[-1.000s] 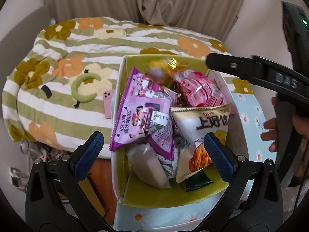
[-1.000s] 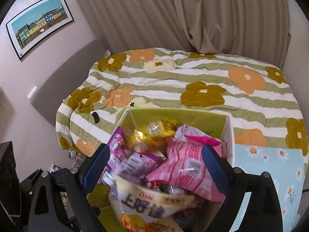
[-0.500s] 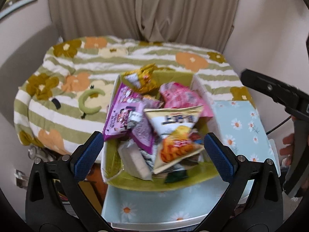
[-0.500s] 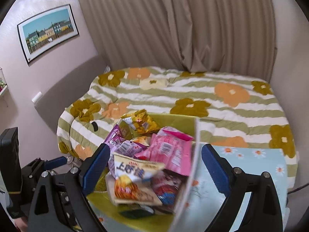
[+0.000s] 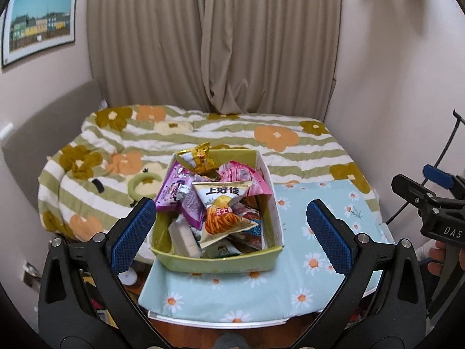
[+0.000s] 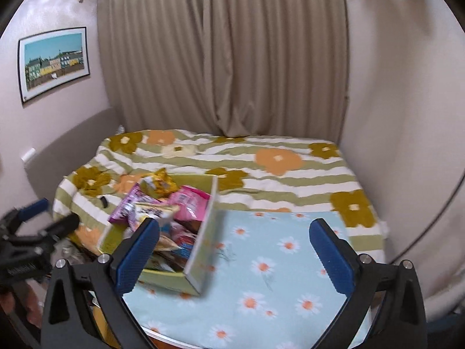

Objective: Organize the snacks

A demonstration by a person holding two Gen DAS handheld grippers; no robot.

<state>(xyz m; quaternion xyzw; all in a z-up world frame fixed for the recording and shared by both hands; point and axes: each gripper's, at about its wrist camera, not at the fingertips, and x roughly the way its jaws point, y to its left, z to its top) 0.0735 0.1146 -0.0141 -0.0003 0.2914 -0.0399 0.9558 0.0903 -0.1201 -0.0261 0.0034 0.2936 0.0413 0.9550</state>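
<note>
A yellow-green box (image 5: 221, 261) full of snack packets stands on the left part of a small table with a light-blue daisy cloth (image 5: 302, 273). A white and orange chip bag (image 5: 223, 209) lies on top, with a purple packet (image 5: 174, 192), a pink packet (image 5: 244, 174) and a gold packet (image 5: 200, 157) behind it. My left gripper (image 5: 232, 232) is open and empty, held back from the box. My right gripper (image 6: 235, 250) is open and empty, above the cloth to the right of the box (image 6: 203, 250).
A bed with a green-striped flowered quilt (image 5: 203, 133) lies behind the table. Beige curtains (image 5: 215, 43) hang behind it, and a framed picture (image 5: 37, 23) is on the left wall. The right gripper shows at the right edge of the left wrist view (image 5: 430, 203).
Both grippers have drawn back and up from the box, which now looks smaller and farther. The right gripper has moved right, over the daisy cloth. Both stay open and empty.
</note>
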